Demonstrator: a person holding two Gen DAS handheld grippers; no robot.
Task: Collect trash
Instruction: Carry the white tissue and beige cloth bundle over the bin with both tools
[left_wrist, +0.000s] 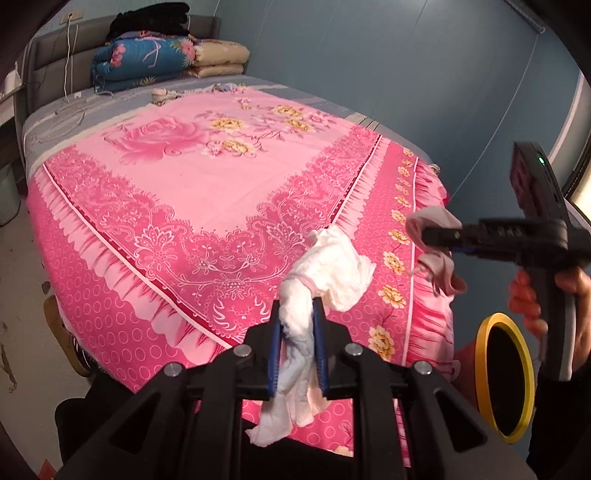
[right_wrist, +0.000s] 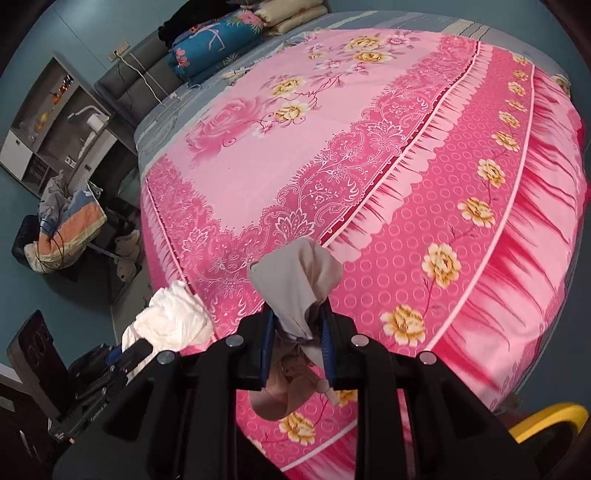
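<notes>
My left gripper (left_wrist: 298, 314) is shut on a crumpled white tissue (left_wrist: 332, 273) and holds it above the near corner of the pink bed. The tissue also shows in the right wrist view (right_wrist: 170, 325), at the lower left. My right gripper (right_wrist: 297, 314) is shut on a crumpled beige tissue (right_wrist: 299, 280), seen in the left wrist view (left_wrist: 436, 221) at the right, over the bed's right edge. A bin with a yellow rim (left_wrist: 484, 373) stands low at the right, below the right gripper; its rim shows in the right wrist view (right_wrist: 546, 417).
The bed has a pink flowered cover (left_wrist: 207, 177). Folded quilts (left_wrist: 147, 62) lie at its head. A shoe (left_wrist: 66, 339) lies on the floor at the left. A shelf unit (right_wrist: 51, 122) and a pile of bedding (right_wrist: 66, 229) stand beyond the bed's left side.
</notes>
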